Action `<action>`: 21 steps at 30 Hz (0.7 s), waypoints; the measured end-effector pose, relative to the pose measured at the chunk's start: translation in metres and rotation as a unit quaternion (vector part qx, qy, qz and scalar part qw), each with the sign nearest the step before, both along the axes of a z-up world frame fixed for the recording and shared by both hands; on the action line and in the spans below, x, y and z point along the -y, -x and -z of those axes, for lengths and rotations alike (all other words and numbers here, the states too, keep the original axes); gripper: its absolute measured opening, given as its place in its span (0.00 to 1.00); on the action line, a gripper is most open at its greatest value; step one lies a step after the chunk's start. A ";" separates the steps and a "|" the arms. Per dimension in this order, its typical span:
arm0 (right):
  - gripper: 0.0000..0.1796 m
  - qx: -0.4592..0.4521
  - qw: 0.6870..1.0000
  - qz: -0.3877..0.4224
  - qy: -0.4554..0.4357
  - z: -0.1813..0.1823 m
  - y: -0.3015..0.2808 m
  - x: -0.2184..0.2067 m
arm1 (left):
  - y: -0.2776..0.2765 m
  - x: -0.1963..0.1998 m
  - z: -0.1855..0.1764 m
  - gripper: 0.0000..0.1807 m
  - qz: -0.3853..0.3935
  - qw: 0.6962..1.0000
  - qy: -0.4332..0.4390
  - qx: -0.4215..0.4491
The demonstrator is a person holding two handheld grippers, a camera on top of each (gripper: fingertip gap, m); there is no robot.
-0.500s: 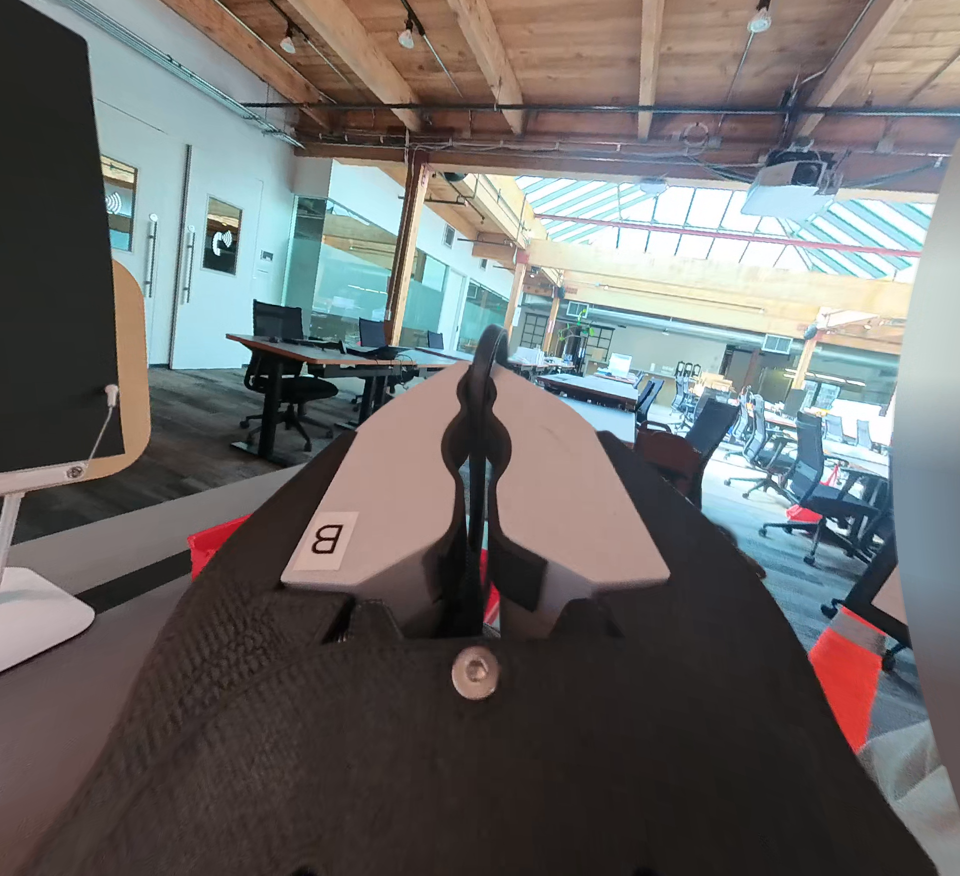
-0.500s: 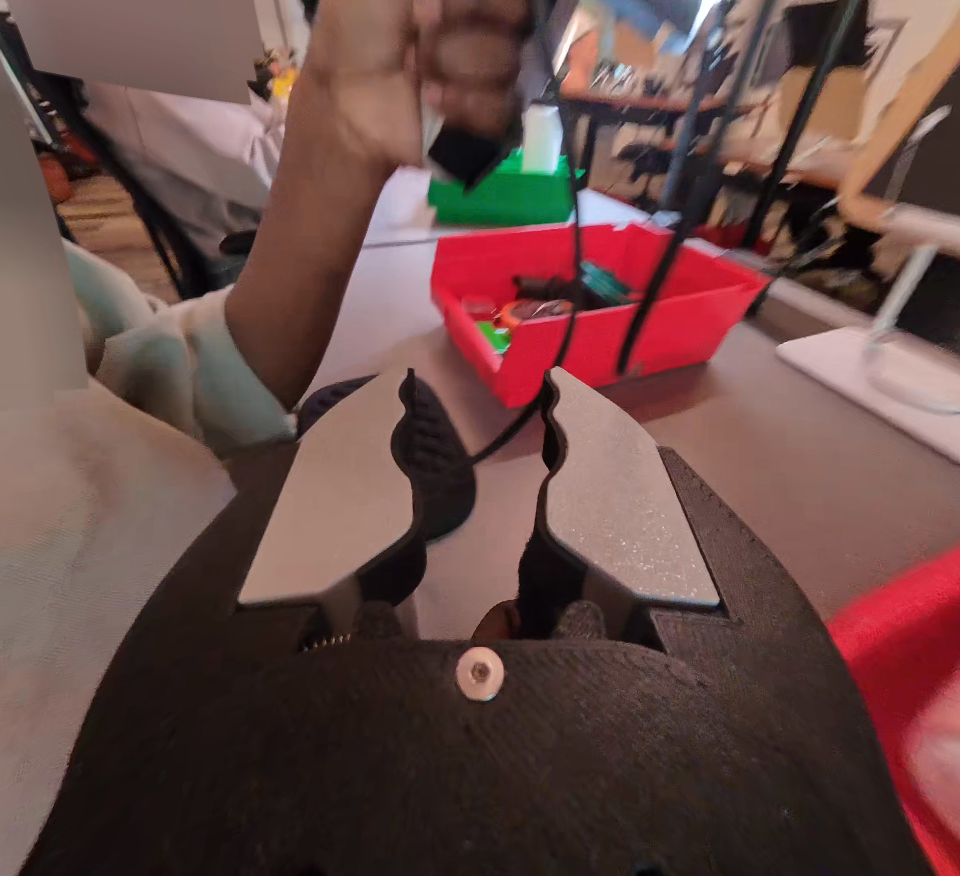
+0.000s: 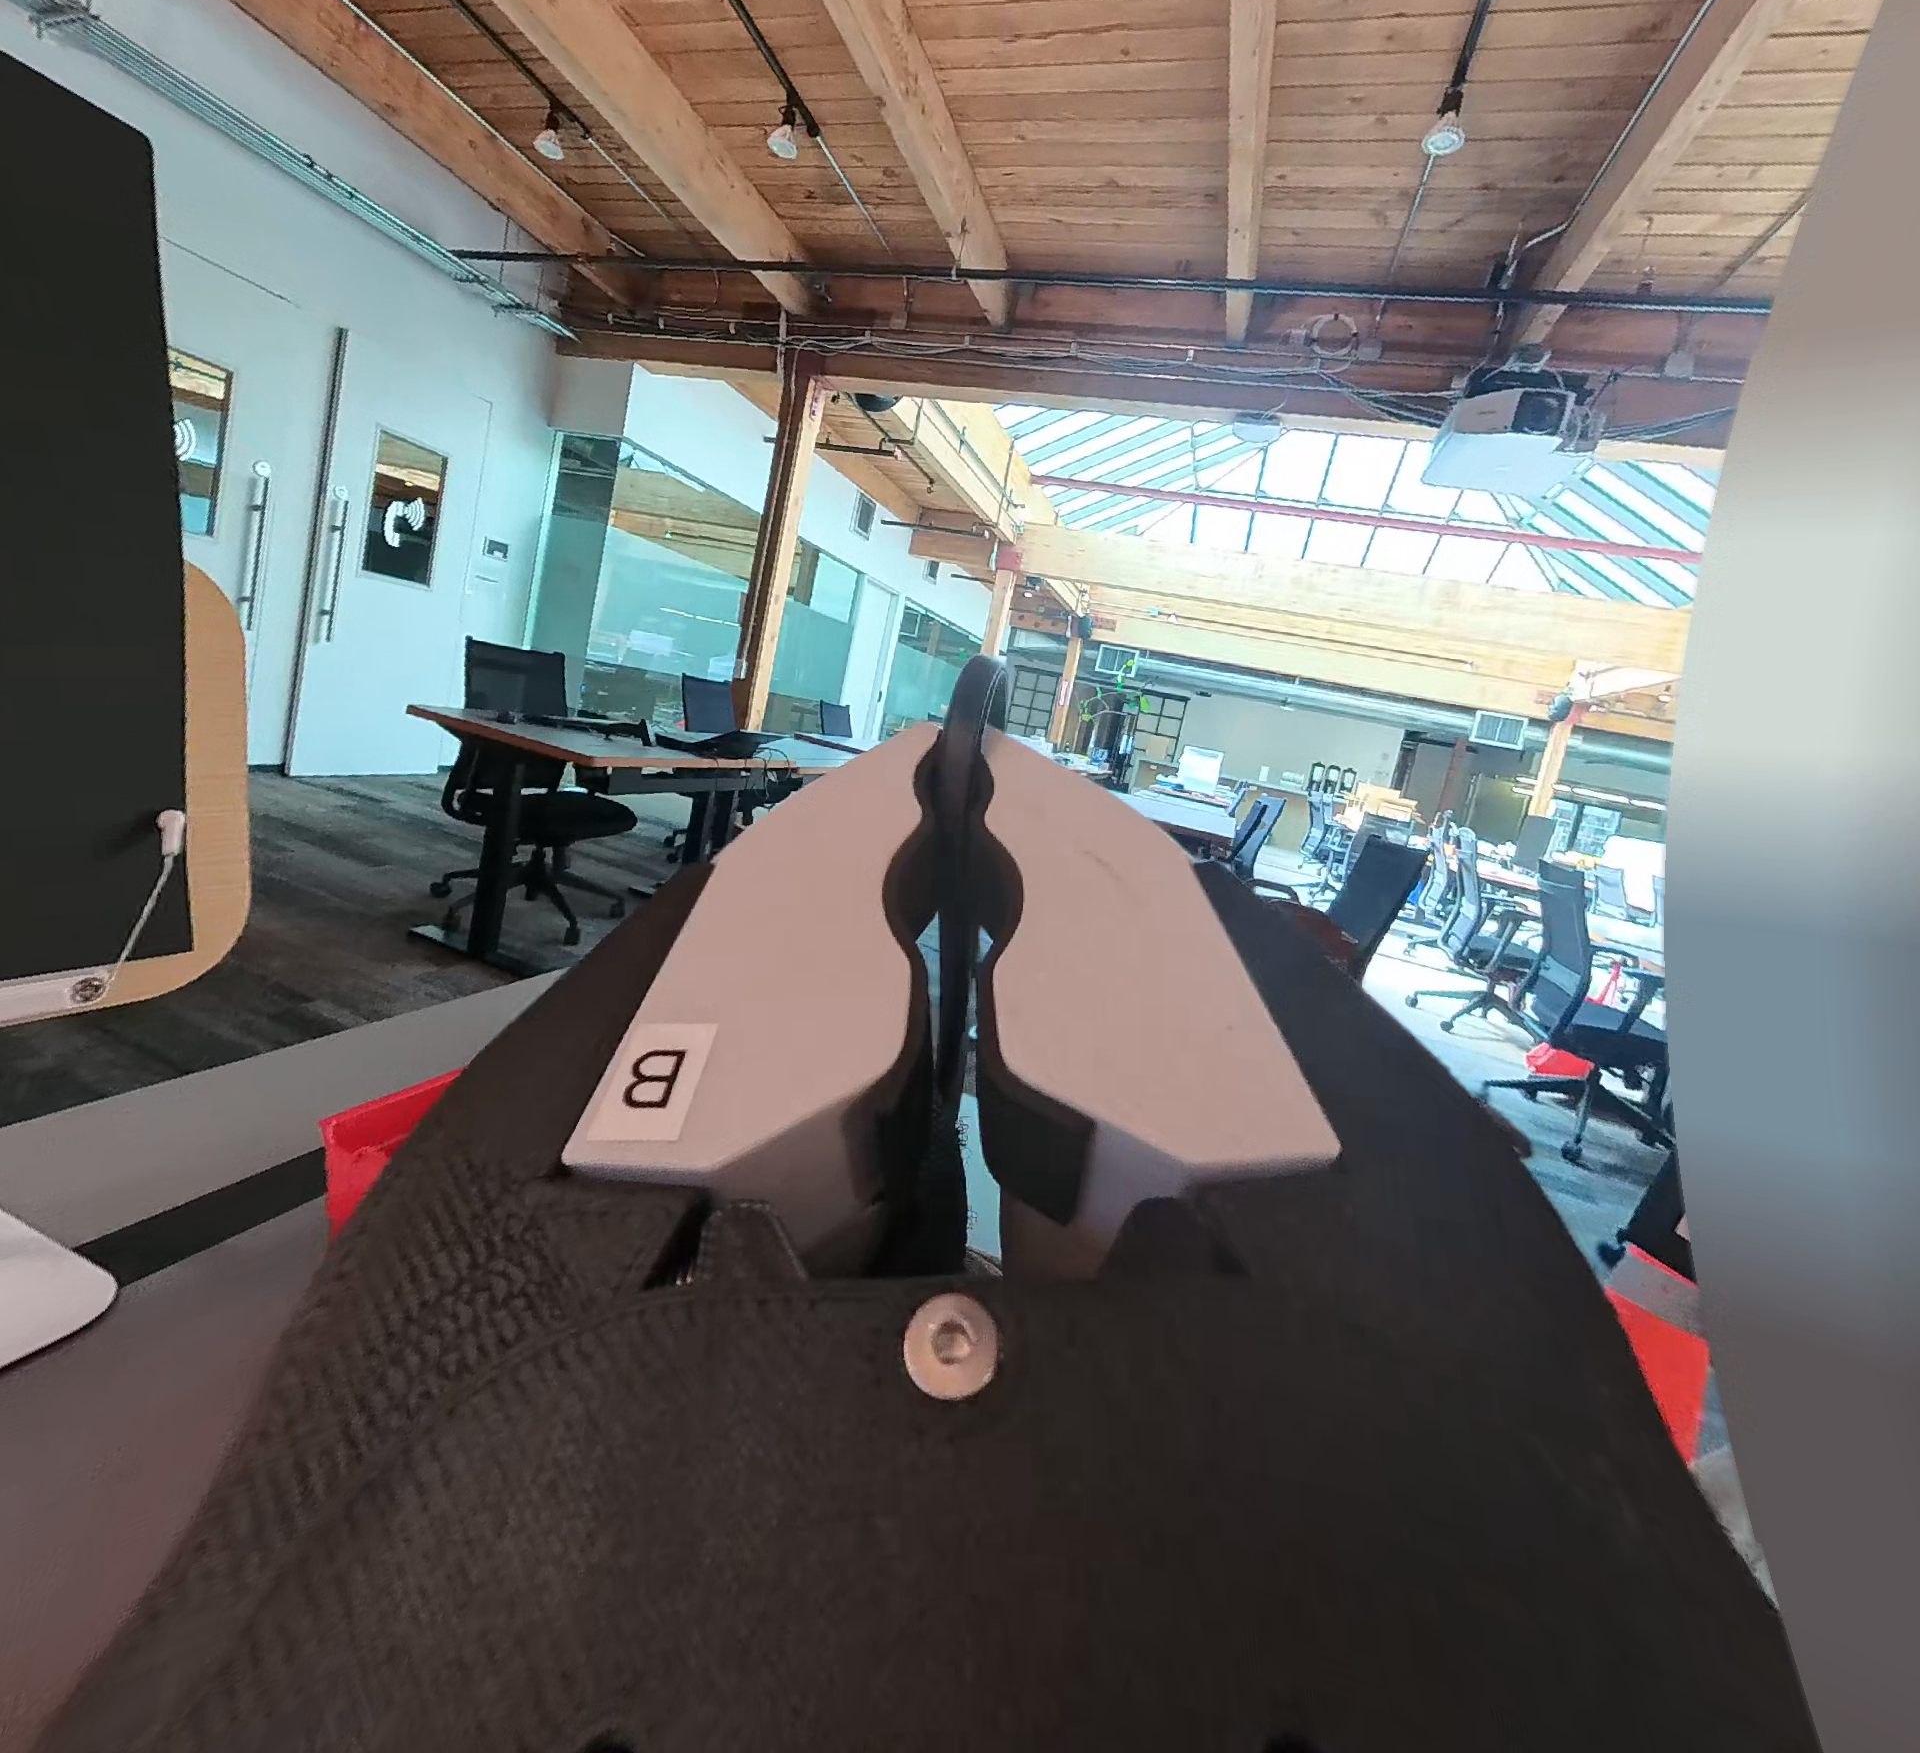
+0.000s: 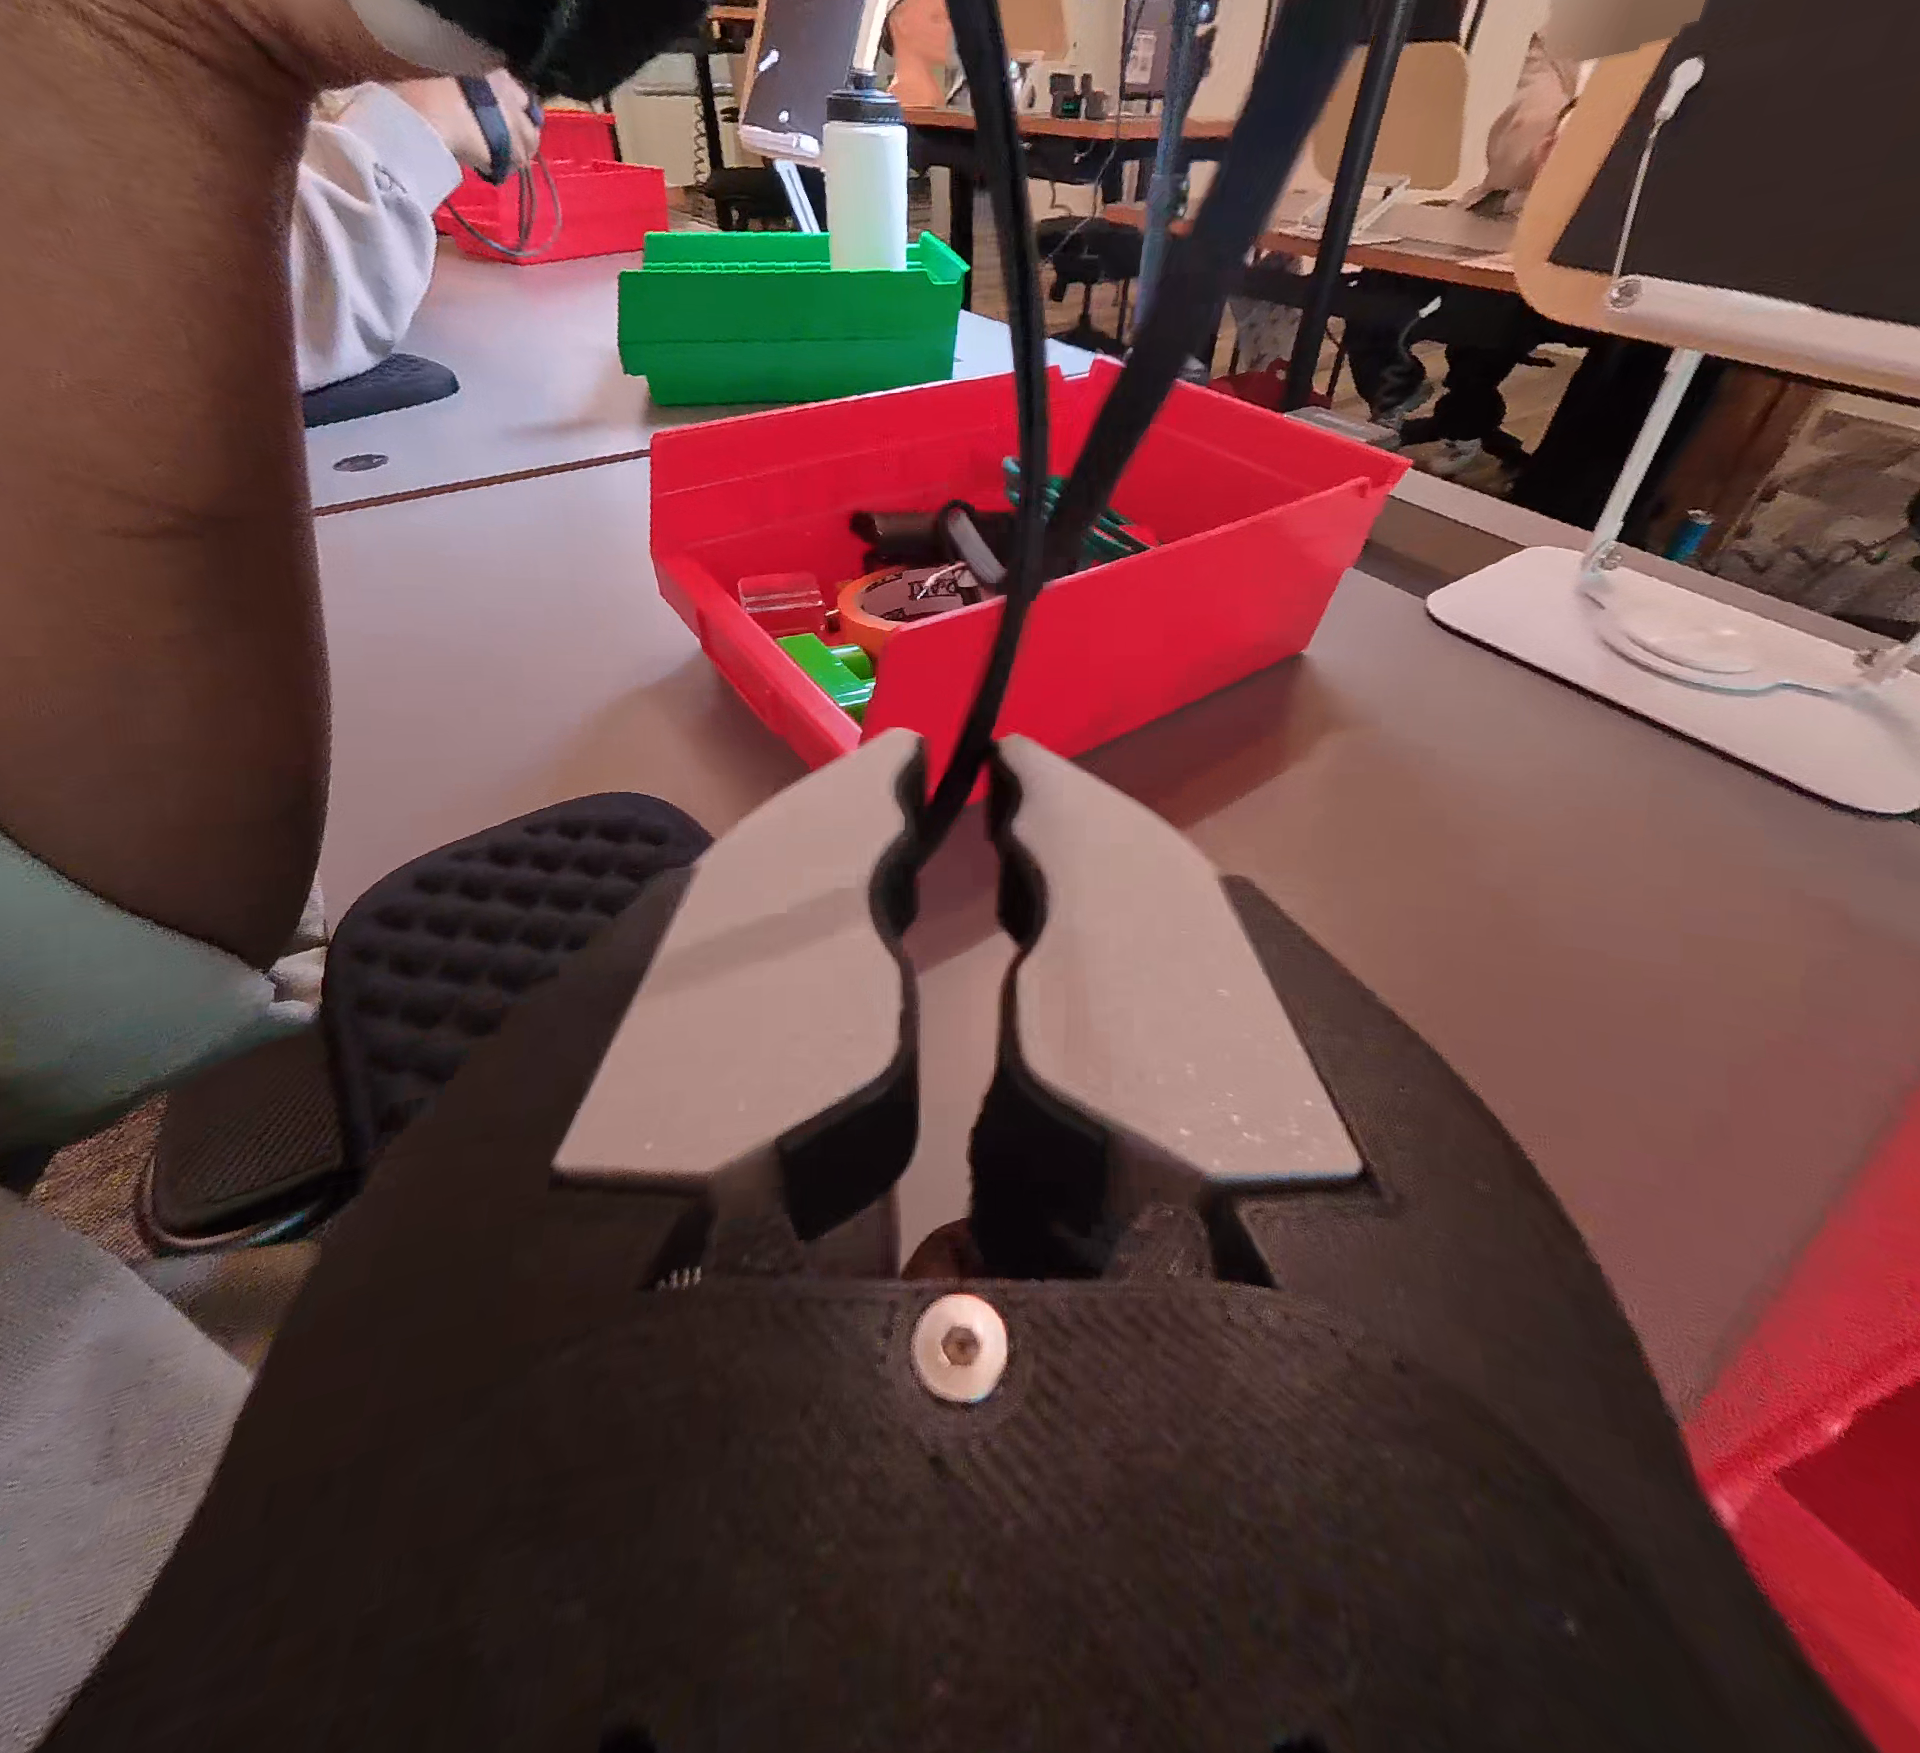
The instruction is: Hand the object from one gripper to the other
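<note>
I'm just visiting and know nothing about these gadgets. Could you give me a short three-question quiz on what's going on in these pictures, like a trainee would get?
1. True or false: the left gripper is shut on the black cord.
2. Which bin lies just beyond the right gripper on the table? A) the red bin B) the green bin C) a blue bin
3. Fill in: the cord runs down from above and in between the right gripper's ____.

Key
1. True: its fingers are closed, with the cord looping out at the tips.
2. A; the green bin stands farther back.
3. Fingers; they are nearly closed around it, but a firm pinch cannot be told.
</note>
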State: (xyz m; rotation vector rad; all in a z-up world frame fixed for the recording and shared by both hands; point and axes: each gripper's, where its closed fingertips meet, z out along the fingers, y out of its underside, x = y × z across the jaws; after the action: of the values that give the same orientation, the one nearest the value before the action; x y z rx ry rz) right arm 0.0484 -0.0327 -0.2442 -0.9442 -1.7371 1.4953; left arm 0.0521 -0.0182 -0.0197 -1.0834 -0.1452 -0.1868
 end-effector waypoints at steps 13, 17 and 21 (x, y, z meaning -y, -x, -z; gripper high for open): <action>0.03 -0.027 0.993 -0.079 0.087 -0.080 -0.068 -0.041 | 0.050 -0.015 0.103 0.40 -0.066 0.976 0.204 -0.019; 0.03 -0.065 0.995 -0.046 0.062 -0.100 -0.070 -0.059 | 0.043 -0.005 0.112 0.41 -0.114 0.962 0.230 -0.088; 0.03 -0.094 0.994 -0.022 0.043 -0.118 -0.070 -0.071 | 0.001 0.000 0.105 0.39 -0.104 0.949 0.236 -0.179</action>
State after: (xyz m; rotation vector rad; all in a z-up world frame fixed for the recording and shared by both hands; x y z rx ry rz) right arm 0.1181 0.0388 -0.1263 -0.7851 -1.5796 1.6428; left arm 0.0513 -0.0177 -0.1248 -1.5502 0.0272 0.2495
